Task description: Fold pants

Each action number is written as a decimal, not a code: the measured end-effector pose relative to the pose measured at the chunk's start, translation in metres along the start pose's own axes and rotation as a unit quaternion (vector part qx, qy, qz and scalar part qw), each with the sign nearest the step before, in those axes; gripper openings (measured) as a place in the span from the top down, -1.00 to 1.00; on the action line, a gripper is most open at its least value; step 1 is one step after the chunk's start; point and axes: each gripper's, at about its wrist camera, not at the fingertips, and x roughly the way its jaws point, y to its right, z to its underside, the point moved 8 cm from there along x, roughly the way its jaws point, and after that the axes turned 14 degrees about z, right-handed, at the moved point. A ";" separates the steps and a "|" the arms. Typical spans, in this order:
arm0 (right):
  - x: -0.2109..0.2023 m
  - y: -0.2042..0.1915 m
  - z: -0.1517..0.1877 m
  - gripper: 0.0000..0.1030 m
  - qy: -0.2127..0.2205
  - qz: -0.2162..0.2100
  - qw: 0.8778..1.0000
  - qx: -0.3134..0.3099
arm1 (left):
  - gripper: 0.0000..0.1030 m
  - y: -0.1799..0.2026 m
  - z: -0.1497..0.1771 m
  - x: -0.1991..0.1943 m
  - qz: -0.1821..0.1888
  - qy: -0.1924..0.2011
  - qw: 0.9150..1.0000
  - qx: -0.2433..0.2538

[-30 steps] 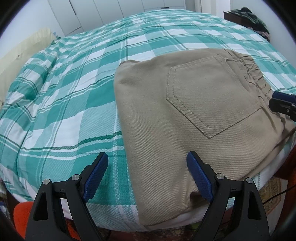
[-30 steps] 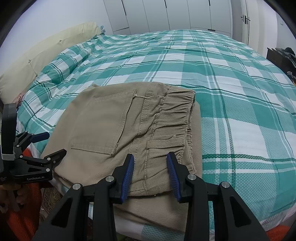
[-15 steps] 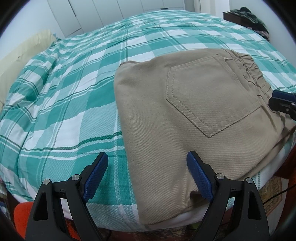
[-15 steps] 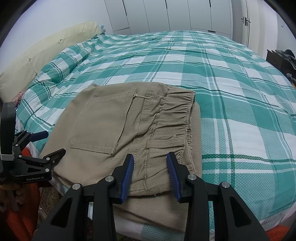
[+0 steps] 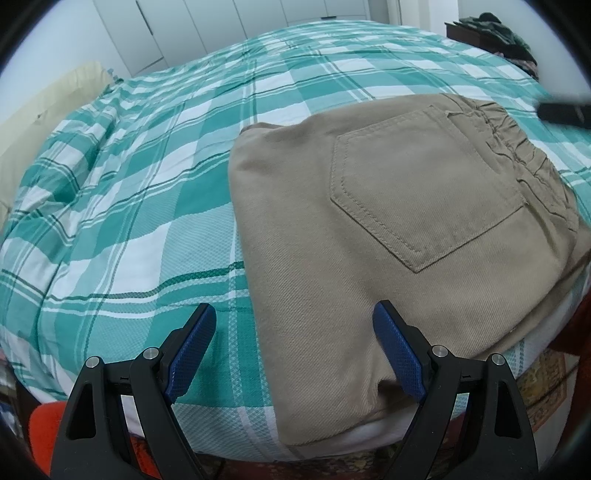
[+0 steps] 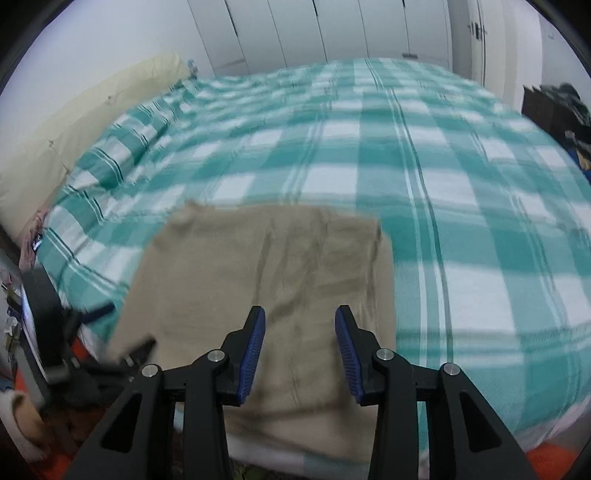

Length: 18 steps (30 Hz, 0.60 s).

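The khaki pants (image 5: 388, 236) lie folded in a flat rectangle near the front edge of the bed, back pocket up, elastic waistband at the right. They also show, blurred, in the right wrist view (image 6: 280, 280). My left gripper (image 5: 291, 343) is open and empty, low at the pants' near left edge. My right gripper (image 6: 300, 347) is open and empty, lifted above the pants' near edge. The right gripper shows as a dark blur at the far right of the left wrist view (image 5: 561, 112).
The bed carries a teal and white plaid cover (image 5: 147, 192). A cream pillow (image 6: 92, 122) lies at the left. White wardrobe doors (image 6: 332, 29) stand behind. A dark dresser with clothes (image 5: 491, 33) is at the back right. Orange fabric (image 5: 44, 435) shows below the bed edge.
My right gripper has lifted up and back from the waistband and opened wider; its view is motion-blurred. My left gripper has barely moved. The pants lie as before.
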 end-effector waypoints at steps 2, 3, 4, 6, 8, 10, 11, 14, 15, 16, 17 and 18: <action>0.000 -0.005 -0.019 0.16 0.014 0.004 1.000 -0.011 | -0.71 0.000 0.000 0.000 -0.001 0.001 1.000 0.001; 0.000 -0.010 -0.025 0.16 0.017 0.004 1.000 -0.017 | -0.71 0.000 0.000 0.000 -0.001 0.001 1.000 0.001; 0.004 -0.014 -0.030 0.14 0.018 0.003 1.000 -0.025 | -0.71 0.000 0.000 0.001 -0.001 0.002 1.000 0.000; 0.020 -0.021 -0.032 0.09 0.010 0.003 0.999 -0.043 | -0.71 -0.001 0.000 0.001 -0.001 0.003 1.000 0.002; 0.051 -0.020 -0.017 0.09 -0.031 0.015 0.998 -0.051 | -0.71 0.000 0.000 0.001 0.002 0.004 1.000 0.001; 0.075 -0.014 0.000 0.08 -0.070 0.021 0.996 -0.052 | -0.71 0.000 0.001 0.000 0.003 0.004 1.000 -0.001; 0.075 -0.013 0.001 0.09 -0.062 0.019 0.997 -0.052 | -0.71 0.000 0.001 0.000 0.004 0.004 1.000 -0.003; 0.056 -0.013 -0.002 0.09 -0.048 0.029 0.997 -0.056 | -0.71 -0.001 0.001 0.001 0.012 0.002 1.000 -0.011; 0.046 -0.013 -0.004 0.09 -0.039 0.022 0.998 -0.051 | -0.71 -0.001 0.001 0.001 0.014 0.001 1.000 -0.013; 0.035 -0.013 -0.006 0.09 -0.027 0.013 0.998 -0.049 | -0.71 -0.001 0.001 0.002 0.017 0.000 1.000 -0.018; 0.026 -0.014 -0.006 0.09 -0.017 0.009 0.998 -0.052 | -0.71 -0.002 0.001 0.002 0.019 -0.001 1.000 -0.020; 0.018 -0.016 -0.004 0.09 -0.008 0.006 0.998 -0.057 | -0.71 -0.002 0.002 0.003 0.021 -0.001 1.000 -0.023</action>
